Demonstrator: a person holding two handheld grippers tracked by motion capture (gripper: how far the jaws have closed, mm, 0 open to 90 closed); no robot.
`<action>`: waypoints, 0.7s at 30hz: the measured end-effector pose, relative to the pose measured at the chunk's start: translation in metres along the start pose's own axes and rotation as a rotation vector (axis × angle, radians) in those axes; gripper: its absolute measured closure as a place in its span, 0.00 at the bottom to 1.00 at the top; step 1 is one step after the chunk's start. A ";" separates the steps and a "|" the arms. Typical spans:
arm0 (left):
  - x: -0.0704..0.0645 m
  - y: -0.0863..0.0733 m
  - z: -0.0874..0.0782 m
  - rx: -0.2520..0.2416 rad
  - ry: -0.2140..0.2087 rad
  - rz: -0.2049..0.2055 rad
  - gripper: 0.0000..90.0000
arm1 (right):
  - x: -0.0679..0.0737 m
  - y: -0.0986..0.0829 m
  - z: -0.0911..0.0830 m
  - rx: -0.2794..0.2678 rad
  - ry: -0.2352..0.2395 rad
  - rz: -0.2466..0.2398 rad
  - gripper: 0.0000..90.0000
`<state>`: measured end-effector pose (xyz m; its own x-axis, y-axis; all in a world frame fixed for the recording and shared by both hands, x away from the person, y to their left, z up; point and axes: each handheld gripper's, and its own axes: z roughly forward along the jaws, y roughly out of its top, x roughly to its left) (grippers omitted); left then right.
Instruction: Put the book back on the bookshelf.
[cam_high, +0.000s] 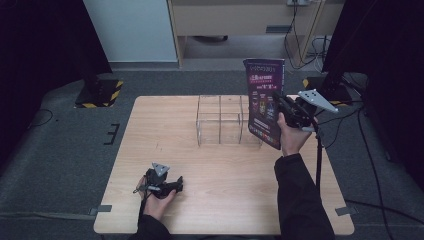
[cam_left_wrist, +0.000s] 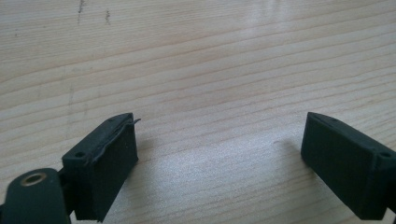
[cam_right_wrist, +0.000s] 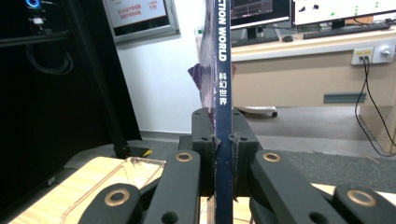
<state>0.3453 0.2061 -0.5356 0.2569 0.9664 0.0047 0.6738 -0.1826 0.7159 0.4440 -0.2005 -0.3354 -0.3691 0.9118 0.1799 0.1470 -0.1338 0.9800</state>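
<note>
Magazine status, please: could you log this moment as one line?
right gripper: shut on magazine, upright above table | clear rack: beside it | left gripper: open, low over table

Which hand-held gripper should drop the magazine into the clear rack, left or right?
Right. The right hand-held gripper is already shut on the purple glossy magazine's spine, holding it upright beside the clear acrylic divider rack. The left hand-held gripper rests open and empty low over the near part of the light wooden table.

Wooden table (cam_high: 225, 190); clear divided rack (cam_high: 222, 120) stands on it.
</note>
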 end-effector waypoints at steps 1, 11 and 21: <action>0.000 0.000 0.000 0.000 0.000 0.000 0.11 | -0.001 -0.001 0.002 0.004 -0.003 0.000 0.94; 0.000 0.000 0.000 0.001 -0.002 0.001 0.10 | -0.002 -0.015 0.020 0.025 -0.033 -0.018 0.94; 0.000 0.000 0.000 0.001 -0.002 0.001 0.10 | 0.002 -0.028 0.029 0.031 -0.042 -0.031 0.94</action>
<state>0.3454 0.2060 -0.5357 0.2594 0.9658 0.0040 0.6741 -0.1840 0.7154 0.4660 -0.1835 -0.3649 -0.3355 0.9308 0.1450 0.1644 -0.0937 0.9819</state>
